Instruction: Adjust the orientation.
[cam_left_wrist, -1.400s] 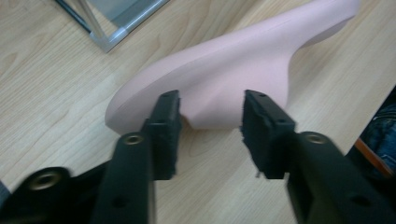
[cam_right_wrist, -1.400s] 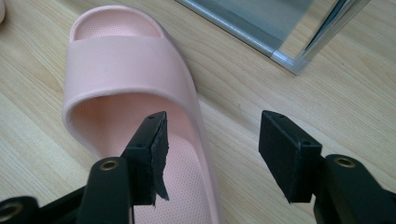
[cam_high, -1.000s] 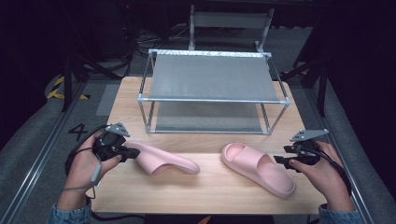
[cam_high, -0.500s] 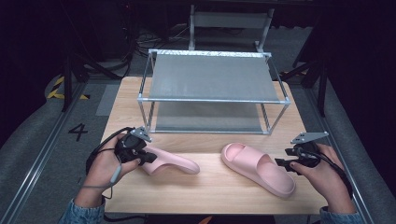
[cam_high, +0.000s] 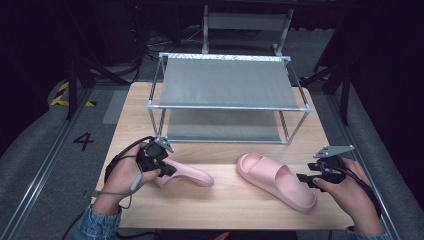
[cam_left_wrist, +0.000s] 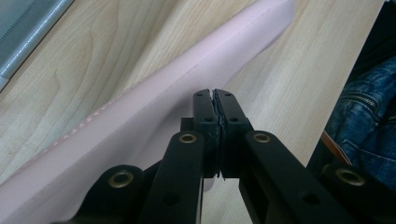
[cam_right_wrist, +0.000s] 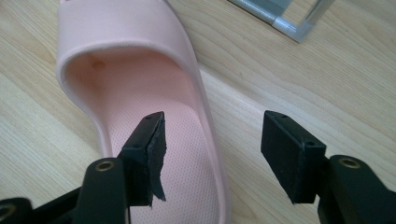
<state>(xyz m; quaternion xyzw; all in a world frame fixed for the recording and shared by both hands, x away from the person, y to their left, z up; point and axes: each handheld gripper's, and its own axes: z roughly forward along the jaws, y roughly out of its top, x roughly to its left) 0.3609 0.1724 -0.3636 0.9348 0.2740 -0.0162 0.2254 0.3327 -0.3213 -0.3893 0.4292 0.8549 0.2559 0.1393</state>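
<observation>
Slipper (cam_right_wrist: 140, 93) rim sits between right hand-held gripper (cam_right_wrist: 210, 140) jaws

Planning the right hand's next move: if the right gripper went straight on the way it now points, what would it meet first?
Probably the side wall of the upright pink slipper: the right gripper has open jaws straddling that edge, one jaw over the footbed, one over the table.

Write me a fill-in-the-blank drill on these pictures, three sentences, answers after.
1. The two slippers, left slipper and right slipper, are coloured ____.
2. The right tool has its jaws ____, one on each side of the right slipper's wall.
3. The metal rack has ____ grey shelves.

Missing words: pink; open; two
</observation>
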